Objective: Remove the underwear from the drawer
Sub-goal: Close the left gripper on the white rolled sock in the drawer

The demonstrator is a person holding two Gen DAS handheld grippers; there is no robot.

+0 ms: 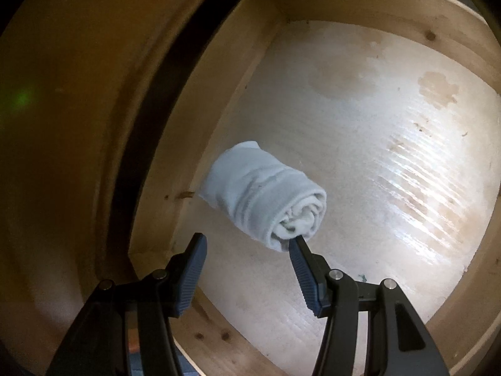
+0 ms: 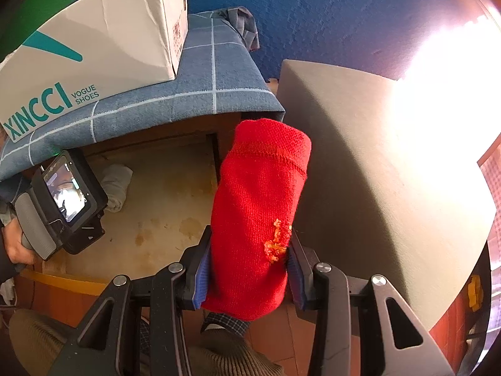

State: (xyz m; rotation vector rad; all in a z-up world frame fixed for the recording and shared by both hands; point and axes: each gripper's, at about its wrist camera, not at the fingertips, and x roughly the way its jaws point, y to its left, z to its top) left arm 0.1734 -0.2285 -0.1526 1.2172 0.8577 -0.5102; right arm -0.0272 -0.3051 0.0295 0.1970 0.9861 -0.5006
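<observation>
While the right gripper squeezed the red roll, the left gripper was open, the white roll lying just ahead, pointing toward its right finger.

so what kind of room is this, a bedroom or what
Probably a bedroom or some storage corner of a home. An open wooden drawer holds a rolled white garment, the right gripper grips a red roll, and a shoe box sits on a blue checked cloth.

Rolled underwear in drawer, against its left wall.
</observation>
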